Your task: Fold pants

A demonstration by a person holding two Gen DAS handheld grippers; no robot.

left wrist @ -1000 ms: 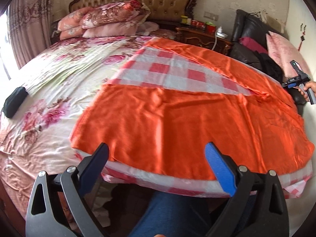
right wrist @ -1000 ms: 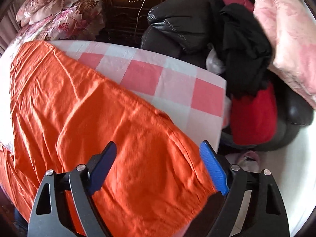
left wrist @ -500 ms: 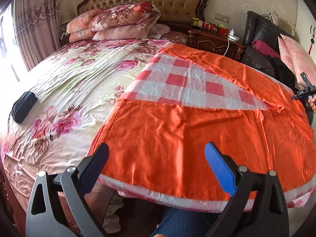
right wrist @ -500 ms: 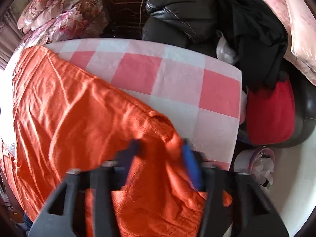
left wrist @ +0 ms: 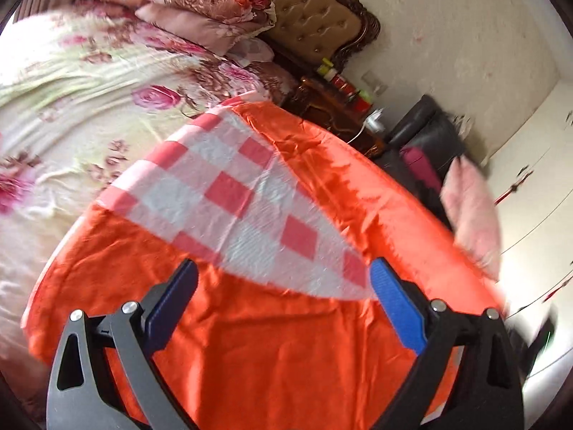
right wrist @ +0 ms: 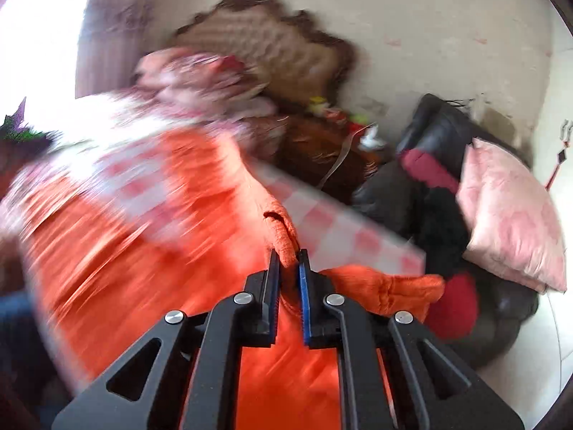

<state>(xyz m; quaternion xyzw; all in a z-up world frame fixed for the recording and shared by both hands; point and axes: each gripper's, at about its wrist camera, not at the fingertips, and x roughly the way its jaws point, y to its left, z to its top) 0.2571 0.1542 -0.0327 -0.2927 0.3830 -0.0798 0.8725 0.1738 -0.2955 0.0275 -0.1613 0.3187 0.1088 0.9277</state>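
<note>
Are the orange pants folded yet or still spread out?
Spread out. In the left wrist view the orange pants lie with both legs splayed on the checkered cloth; the right gripper pinches one edge.

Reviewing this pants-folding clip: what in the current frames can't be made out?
- Left wrist view: the near edge of the orange pants is cut off by the frame and hidden behind the open left gripper.
- Right wrist view: motion blur smears the bed's pillows; how much cloth sits inside the shut right gripper is hidden by its fingers.
</note>
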